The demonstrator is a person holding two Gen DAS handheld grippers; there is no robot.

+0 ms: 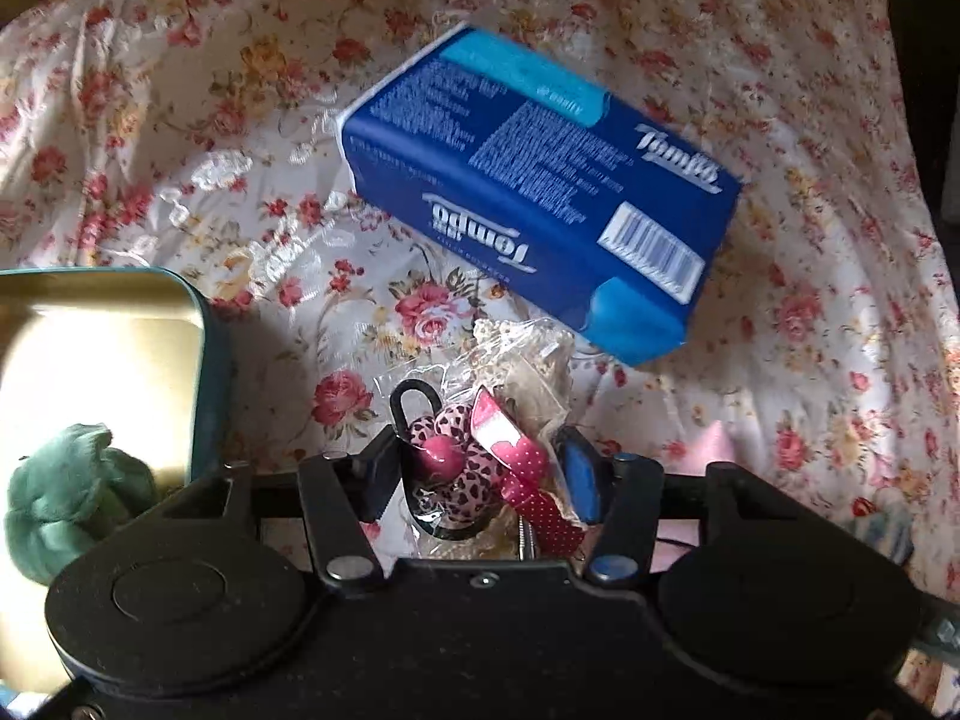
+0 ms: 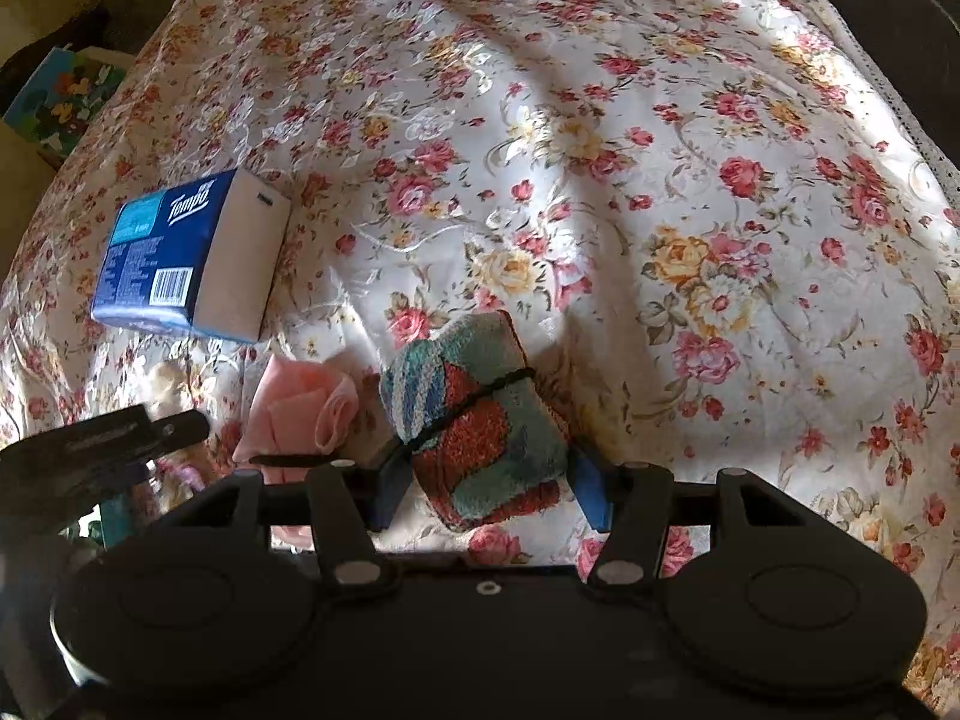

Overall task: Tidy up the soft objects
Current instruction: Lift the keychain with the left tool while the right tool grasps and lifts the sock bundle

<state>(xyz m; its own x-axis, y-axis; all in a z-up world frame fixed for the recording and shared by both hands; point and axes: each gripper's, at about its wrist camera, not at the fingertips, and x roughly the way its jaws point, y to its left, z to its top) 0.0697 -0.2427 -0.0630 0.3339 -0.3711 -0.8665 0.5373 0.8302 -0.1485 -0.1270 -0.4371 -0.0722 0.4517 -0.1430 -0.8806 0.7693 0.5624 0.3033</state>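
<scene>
My left gripper [image 1: 480, 474] is shut on a clear plastic packet of hair accessories [image 1: 480, 450], with a pink leopard-print hair tie and a red dotted ribbon inside. A teal tin box [image 1: 210, 360] with a gold inside stands open at the left, and a green soft bundle [image 1: 66, 498] lies in it. My right gripper [image 2: 489, 480] has its jaws around a rolled teal, red and striped towel [image 2: 480, 420] tied with a black band, lying on the cloth. A pink folded cloth [image 2: 300, 408] lies just left of the towel.
A blue Tempo tissue pack [image 1: 528, 192] lies on the floral bedspread [image 1: 780, 300] beyond the left gripper; it also shows in the right wrist view [image 2: 186, 258]. The left gripper's body [image 2: 90, 444] shows at the left edge. A colourful box [image 2: 54, 96] stands off the cloth at far left.
</scene>
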